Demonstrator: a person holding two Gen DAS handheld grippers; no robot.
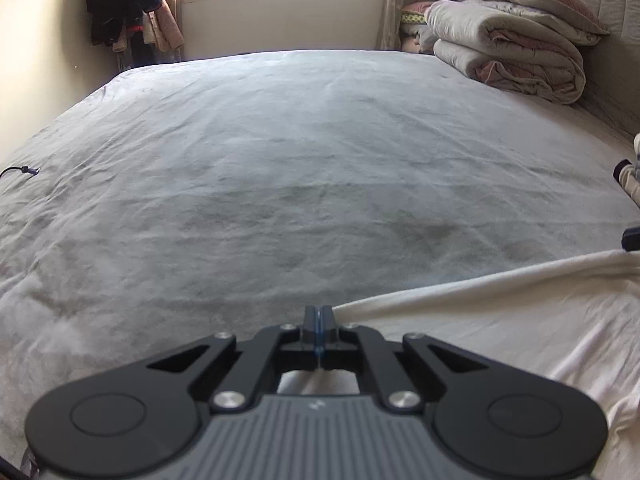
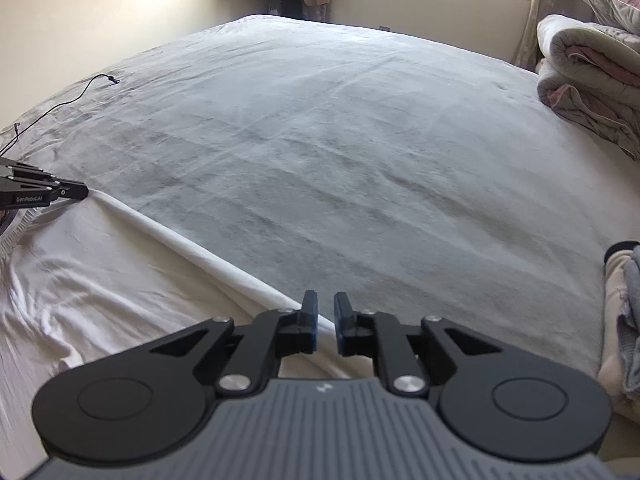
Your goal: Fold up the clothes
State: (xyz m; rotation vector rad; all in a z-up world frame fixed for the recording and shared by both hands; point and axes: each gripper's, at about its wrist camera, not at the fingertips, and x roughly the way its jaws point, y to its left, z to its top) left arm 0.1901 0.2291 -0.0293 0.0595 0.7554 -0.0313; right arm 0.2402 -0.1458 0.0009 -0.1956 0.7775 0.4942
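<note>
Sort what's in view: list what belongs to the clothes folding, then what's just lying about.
Belongs to the job:
white garment, spread on the bed
left gripper, shut on its folded edge
right gripper, open at the same edge
bed sheet, the work surface

Just lying about:
folded quilts
black cable
hanging clothes

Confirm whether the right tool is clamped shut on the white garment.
No. The right tool shows a clear gap between its fingers above the white garment.
</note>
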